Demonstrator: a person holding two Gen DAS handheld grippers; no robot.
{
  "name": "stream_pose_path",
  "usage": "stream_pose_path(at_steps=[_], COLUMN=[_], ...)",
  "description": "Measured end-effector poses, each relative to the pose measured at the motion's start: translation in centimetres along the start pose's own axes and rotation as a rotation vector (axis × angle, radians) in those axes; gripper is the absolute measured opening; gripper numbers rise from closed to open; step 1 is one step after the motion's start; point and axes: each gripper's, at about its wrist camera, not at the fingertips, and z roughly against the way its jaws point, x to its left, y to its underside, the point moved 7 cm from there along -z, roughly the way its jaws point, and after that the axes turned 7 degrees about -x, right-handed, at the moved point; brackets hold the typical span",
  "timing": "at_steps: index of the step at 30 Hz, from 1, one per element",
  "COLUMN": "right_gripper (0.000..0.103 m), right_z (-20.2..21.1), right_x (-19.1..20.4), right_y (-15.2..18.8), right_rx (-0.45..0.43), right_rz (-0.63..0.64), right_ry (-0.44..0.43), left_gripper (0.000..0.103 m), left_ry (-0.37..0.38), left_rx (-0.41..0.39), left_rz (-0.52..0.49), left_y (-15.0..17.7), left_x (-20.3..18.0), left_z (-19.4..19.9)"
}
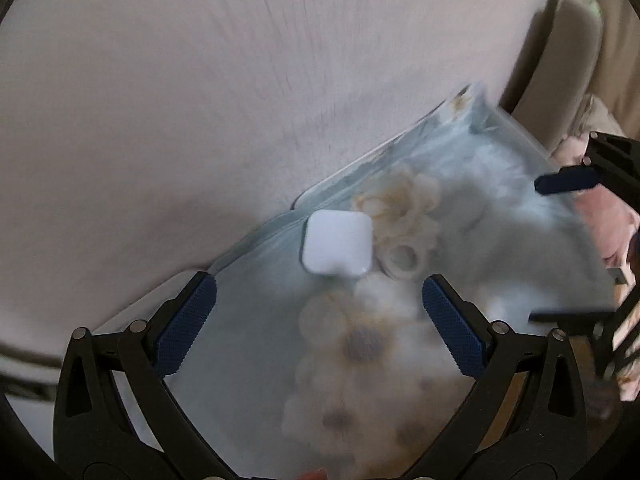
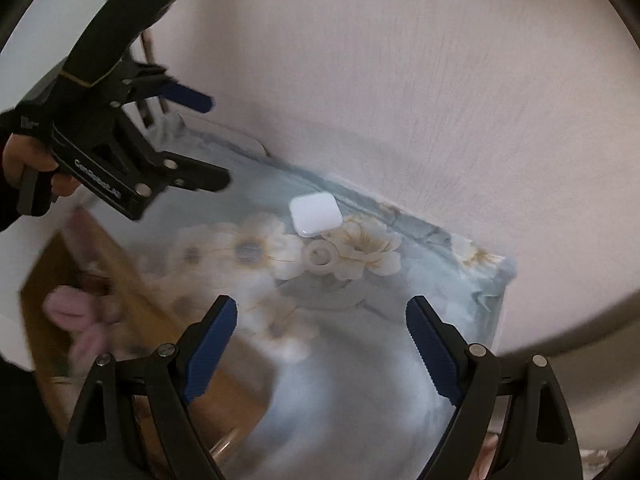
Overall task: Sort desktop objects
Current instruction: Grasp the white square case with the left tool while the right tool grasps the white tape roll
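Blue-ribbed fingers [image 1: 188, 328] of the left gripper [image 1: 316, 292] up close, spread wide, nothing between them. Same for the right gripper [image 2: 320, 312]: pads well apart, empty, hovering over the floral cloth [image 2: 400, 360].

Just ahead of both, near the cloth's far edge by the pale wall [image 2: 440, 80]: one white case [image 1: 338, 243], square with rounded corners, lying flat. Touching it or just beside it on the nearer side, one white ring [image 1: 402, 258], also flat; too blurred to tell whether contact is real.

Probably light, hard and glossy, that case, so likely to slip or squirt out from a skewed pinch. Best taken across two opposite flat sides, pads square to them and low, close to the cloth. Rounded corners to be avoided. Likely hollow with a hinged lid, so a firm but not crushing squeeze.

Looks rubbery or plastic, the ring, thin and low; hard to get under on soft fabric. Could be pinched across the outer rim, or one finger through the hole.

Off to the left in the right wrist view, past the cloth's edge: one brown box [image 2: 44, 264] with one pink soft thing [image 2: 80, 316] inside, blurred. Plausible place for sorted items, though not certain.

Count: two grippers, one case, one ring, one box, one pink thing.
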Motion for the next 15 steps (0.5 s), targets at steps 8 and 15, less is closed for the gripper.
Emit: stream_pose_path(at_steps=[8,15], right_gripper=[0.075,0.073], right_z=[-8.4,-10.4], right_x=[0.1,0.6], right_y=[1.1,0.5], right_rx=[0.041,0.013], right_rz=[0.042,0.09], right_ry=[-0.038,-0.051], left_gripper=[0.096,0.096], left_ry=[0.03,0.031], left_rx=[0.067,0.09], left_rz=[0.024,0.031], left_y=[0.5,0.5], left_x=[-0.3,-0.8], left_z=[-6.2,-8.2])
